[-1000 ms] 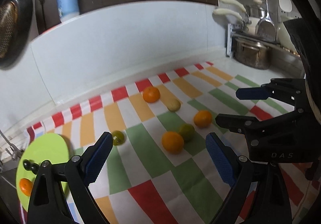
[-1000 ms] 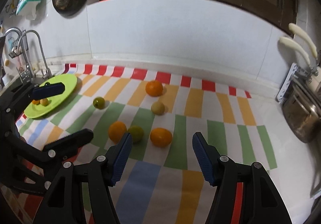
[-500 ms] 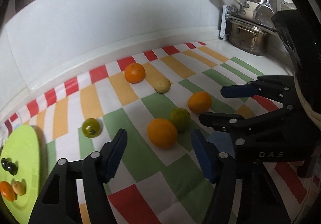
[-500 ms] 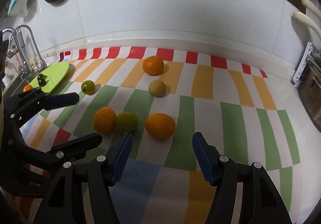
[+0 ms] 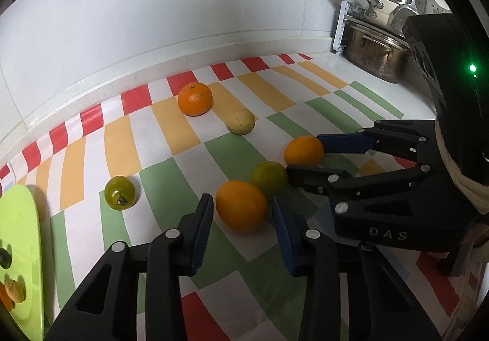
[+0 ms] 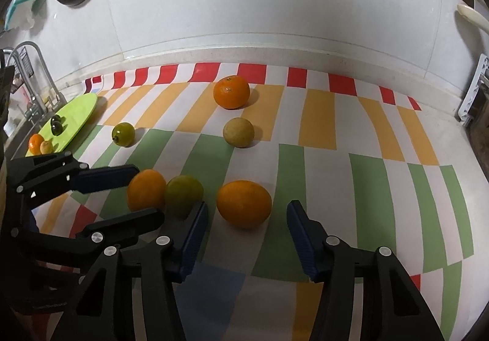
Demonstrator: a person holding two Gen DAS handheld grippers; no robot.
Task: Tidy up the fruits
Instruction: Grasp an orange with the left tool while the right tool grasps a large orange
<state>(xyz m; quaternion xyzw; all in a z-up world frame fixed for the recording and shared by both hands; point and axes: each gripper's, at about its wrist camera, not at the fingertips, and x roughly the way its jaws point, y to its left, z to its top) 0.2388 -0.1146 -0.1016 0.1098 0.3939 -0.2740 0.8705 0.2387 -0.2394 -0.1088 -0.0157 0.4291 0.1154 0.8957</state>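
Observation:
Several fruits lie on a striped cloth. My left gripper (image 5: pixel 240 212) is open, its fingers on either side of an orange (image 5: pixel 241 205) without touching it; it also shows in the right wrist view (image 6: pixel 128 196). A green citrus (image 5: pixel 269 177) touches that orange. My right gripper (image 6: pixel 246 220) is open around another orange (image 6: pixel 244 203), which also shows in the left wrist view (image 5: pixel 303 151). Farther back lie a mandarin (image 6: pixel 231 92), a tan round fruit (image 6: pixel 238 132) and a small green fruit (image 6: pixel 123 134).
A lime-green plate (image 6: pixel 76 115) at the left holds small dark and orange fruits; its edge shows in the left wrist view (image 5: pixel 21 249). A faucet (image 6: pixel 36 72) stands behind it. A steel pot (image 5: pixel 377 53) and utensil rack stand at the far right. A white wall backs the counter.
Both grippers moved forward and down toward the fruits. Each now has its open fingers around an orange. The left gripper's fingers have narrowed.

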